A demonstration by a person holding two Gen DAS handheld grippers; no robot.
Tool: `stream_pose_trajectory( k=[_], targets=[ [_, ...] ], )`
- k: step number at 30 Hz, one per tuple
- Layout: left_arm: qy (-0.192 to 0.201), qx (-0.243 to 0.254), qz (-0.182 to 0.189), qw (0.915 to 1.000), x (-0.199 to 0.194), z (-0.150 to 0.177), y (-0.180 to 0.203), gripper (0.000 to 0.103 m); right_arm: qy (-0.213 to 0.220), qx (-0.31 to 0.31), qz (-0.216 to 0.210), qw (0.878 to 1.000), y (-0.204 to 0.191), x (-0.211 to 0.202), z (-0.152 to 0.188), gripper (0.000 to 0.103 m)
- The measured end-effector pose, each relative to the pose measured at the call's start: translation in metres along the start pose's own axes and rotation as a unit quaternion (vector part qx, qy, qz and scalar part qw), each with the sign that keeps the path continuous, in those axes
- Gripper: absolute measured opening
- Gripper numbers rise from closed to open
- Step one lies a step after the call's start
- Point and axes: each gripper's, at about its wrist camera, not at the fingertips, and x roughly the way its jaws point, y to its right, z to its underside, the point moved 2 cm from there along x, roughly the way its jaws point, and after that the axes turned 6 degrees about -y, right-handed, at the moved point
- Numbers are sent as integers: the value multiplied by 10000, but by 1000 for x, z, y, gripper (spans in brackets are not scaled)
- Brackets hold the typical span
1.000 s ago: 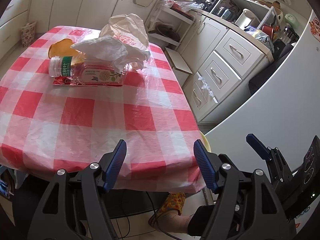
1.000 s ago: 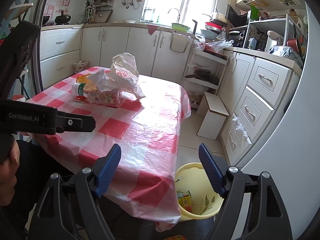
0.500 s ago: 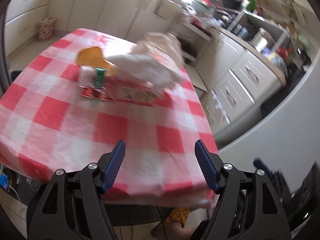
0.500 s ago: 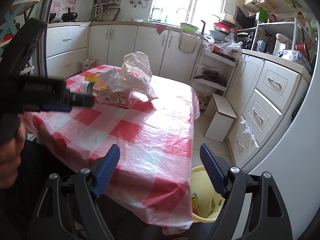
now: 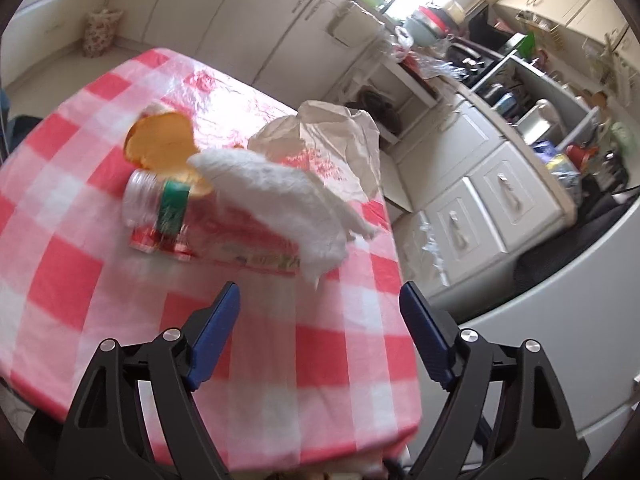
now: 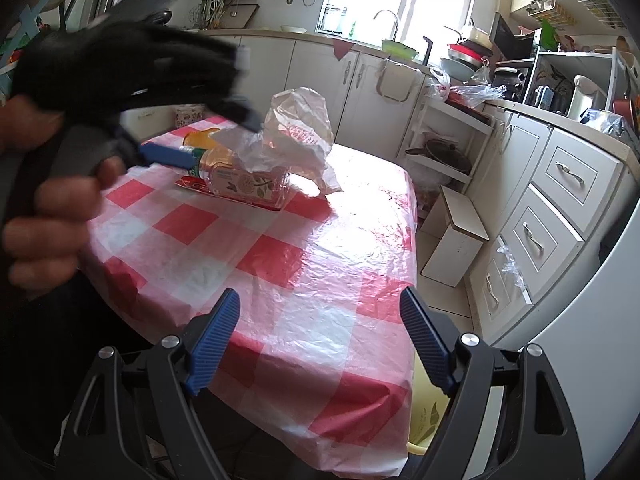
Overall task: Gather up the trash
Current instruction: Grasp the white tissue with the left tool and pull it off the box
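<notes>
**Trash heaped on the checked table**

Trash sits mid-table on the red-and-white checked plastic cloth (image 6: 304, 280): a clear plastic bottle (image 5: 160, 204) lying on its side, a crumpled white tissue (image 5: 280, 204) over it. Left gripper (image 5: 320, 336), just short of the bottle, has just been opening, nothing between. Right gripper (image 6: 320, 340) gapes empty at the table's near edge.

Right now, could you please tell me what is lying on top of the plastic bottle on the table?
A crumpled white tissue drapes over the plastic bottle, covering its far end. A flat red wrapper lies under the bottle; most of it is hidden.
</notes>
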Motion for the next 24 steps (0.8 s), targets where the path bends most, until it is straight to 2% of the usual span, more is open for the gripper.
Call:
stream_pose_trajectory(
  k=[2, 3, 6, 7, 8, 10, 11, 18, 21, 24],
  targets=[
    [143, 53, -410, 9990, 7, -8, 9, 78, -17, 7, 8, 10000, 2, 2, 0, 79],
    [246, 78, -741, 9969, 13, -14, 14, 78, -23, 18, 7, 10000, 3, 3, 0, 79],
    [297, -6, -1243, 9918, 27, -27, 13, 77, -22, 58, -6, 10000, 6, 4, -2, 79],
    [289, -77, -1238, 9919, 29, -29, 9, 64, -15, 69, -12, 10000, 7, 5, -4, 79],
    [238, -172, -1149, 9929, 31, -31, 4, 37, -11, 73, -21, 10000, 7, 5, -5, 79],
    [151, -299, -962, 9948, 31, -32, -9, 10, -4, 76, -51, 10000, 6, 7, -7, 79],
    [175, -295, -956, 9948, 29, -32, -15, 2, -2, 72, -72, 9999, 5, 8, -9, 79],
    [766, -401, -763, 9933, -15, -35, -67, 1, 9, -99, -223, 9997, -13, 11, -14, 79],
    [789, -581, -747, 9924, -20, -52, -90, 1, -41, -169, -248, 9995, -19, 15, -14, 79],
    [602, -683, -602, 9940, -5, -71, -106, 1, -105, -220, -259, 9994, -21, 18, -13, 79]
  ],
)
